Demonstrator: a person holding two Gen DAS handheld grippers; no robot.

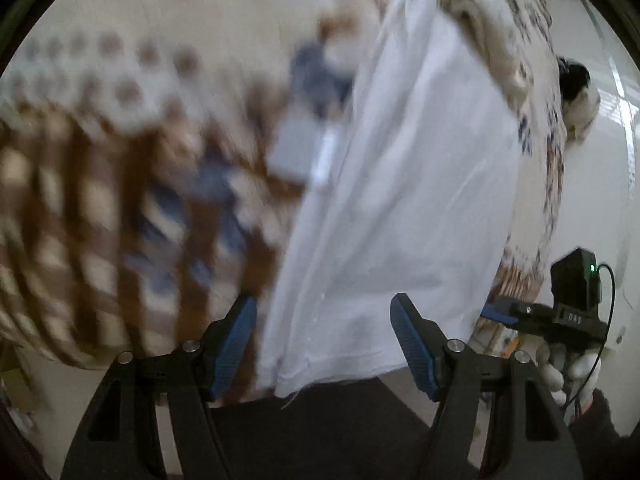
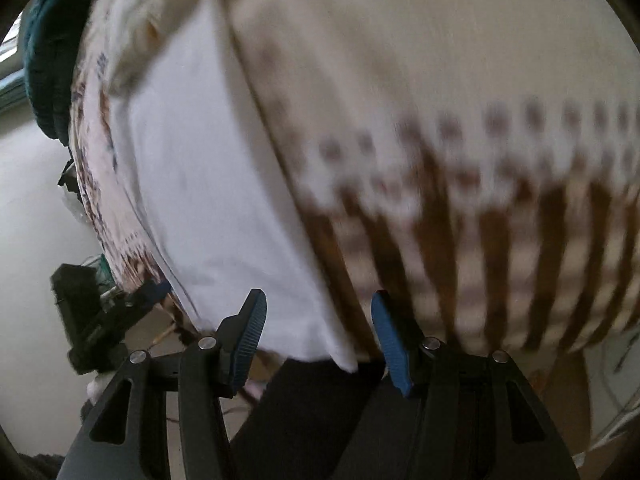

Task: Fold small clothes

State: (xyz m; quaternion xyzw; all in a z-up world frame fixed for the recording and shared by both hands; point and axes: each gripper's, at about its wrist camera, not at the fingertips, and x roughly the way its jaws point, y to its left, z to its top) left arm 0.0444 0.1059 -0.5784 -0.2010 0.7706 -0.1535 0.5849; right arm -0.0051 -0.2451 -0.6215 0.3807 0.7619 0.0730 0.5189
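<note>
A white garment [image 1: 404, 200] lies lengthwise on a patterned cloth, its near hem at the table's front edge; it also shows in the right wrist view [image 2: 216, 200]. My left gripper [image 1: 324, 340] is open, its blue fingers [image 1: 236, 344] on either side of the hem's near corner, not closed on it. My right gripper [image 2: 318, 334] is open too, with the garment's other hem corner between its fingers [image 2: 250, 340]. The right gripper also shows in the left wrist view [image 1: 496, 314] at the garment's right edge. Both views are blurred.
The cream, brown and blue patterned cloth [image 1: 100, 168] covers the table and hangs over its front edge [image 2: 500, 240]. A crumpled cream garment [image 2: 136, 12] and a dark teal one [image 2: 48, 52] lie at the far end. A dark and white bundle [image 1: 576, 92] sits beyond the table.
</note>
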